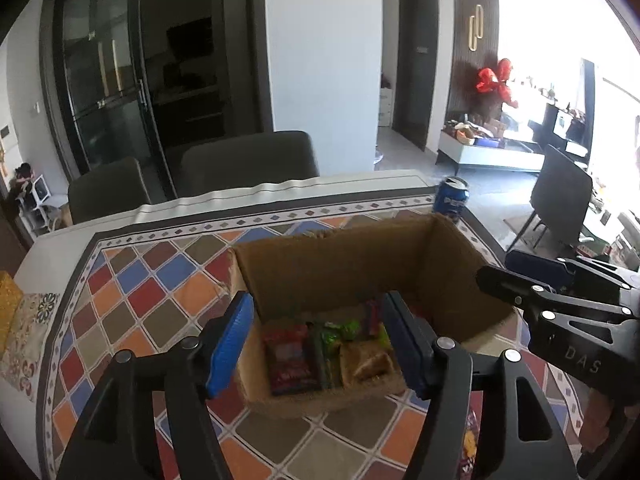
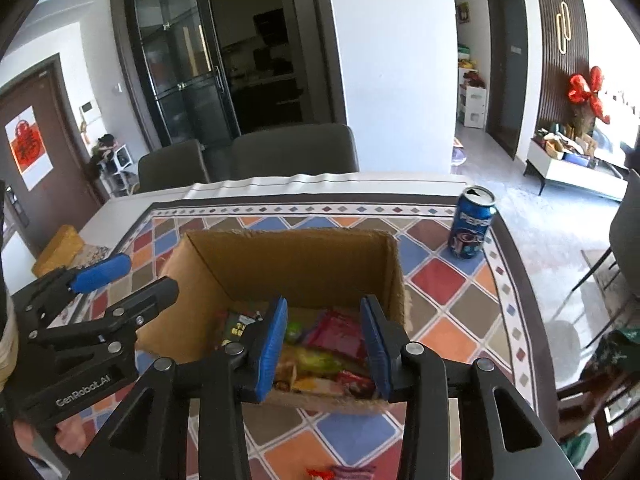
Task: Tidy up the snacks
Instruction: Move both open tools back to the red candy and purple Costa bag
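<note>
While two grippers, left gripper (image 1: 318,344) and right gripper (image 2: 324,346), gape empty, one cardboard box (image 2: 296,264) holds several snack packets (image 2: 340,336) beside one can (image 2: 472,226).

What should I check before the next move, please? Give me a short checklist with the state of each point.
1. Left gripper open and holding nothing: ok.
2. Right gripper open and holding nothing: ok.
3. Box open at the top, snacks inside: ok.
4. Can upright, apart from the box: ok.
5. All snacks in the box: not ok, a packet lies on the cloth near the bottom edge.
6. Room left in the box: cannot tell.
</note>
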Demonstrator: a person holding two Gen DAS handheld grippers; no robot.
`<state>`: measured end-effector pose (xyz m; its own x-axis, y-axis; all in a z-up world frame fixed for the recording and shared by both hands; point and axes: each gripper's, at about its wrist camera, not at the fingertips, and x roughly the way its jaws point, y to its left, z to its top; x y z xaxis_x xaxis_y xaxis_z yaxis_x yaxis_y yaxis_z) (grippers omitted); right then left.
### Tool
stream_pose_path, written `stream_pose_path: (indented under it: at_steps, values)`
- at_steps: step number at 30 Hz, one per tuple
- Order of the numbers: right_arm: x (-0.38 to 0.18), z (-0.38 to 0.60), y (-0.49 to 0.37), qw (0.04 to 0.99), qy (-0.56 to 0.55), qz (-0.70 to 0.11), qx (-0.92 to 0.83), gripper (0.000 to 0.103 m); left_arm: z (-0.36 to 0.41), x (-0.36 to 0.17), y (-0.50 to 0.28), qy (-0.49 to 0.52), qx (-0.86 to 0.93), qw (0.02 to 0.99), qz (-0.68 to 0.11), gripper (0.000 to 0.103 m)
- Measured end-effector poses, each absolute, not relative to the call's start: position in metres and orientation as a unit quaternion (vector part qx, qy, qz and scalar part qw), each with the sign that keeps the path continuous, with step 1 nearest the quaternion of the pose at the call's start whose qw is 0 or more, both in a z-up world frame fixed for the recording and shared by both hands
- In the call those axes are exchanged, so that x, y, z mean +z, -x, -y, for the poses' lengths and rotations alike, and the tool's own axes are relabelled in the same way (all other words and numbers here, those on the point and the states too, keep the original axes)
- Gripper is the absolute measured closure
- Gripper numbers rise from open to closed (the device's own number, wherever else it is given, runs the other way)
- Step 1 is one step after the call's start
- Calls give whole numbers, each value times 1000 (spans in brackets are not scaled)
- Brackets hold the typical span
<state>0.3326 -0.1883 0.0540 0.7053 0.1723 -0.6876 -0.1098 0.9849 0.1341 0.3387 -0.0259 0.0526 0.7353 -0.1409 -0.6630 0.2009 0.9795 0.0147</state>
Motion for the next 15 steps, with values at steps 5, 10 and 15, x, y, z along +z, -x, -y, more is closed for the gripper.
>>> stream_pose_path:
  at_steps: [5, 10, 15]
  values:
    - [57, 192, -300, 929, -31, -359, 81, 64, 34, 51, -315, -41, -114, 928, -351, 37]
    - [59, 197, -278, 930, -32, -355, 87, 64, 43, 51, -296, -39, -130, 925, -355, 37]
    - [57, 204, -261, 932, -25, -352, 82, 64, 53, 47, -279, -46, -141, 923, -354, 36]
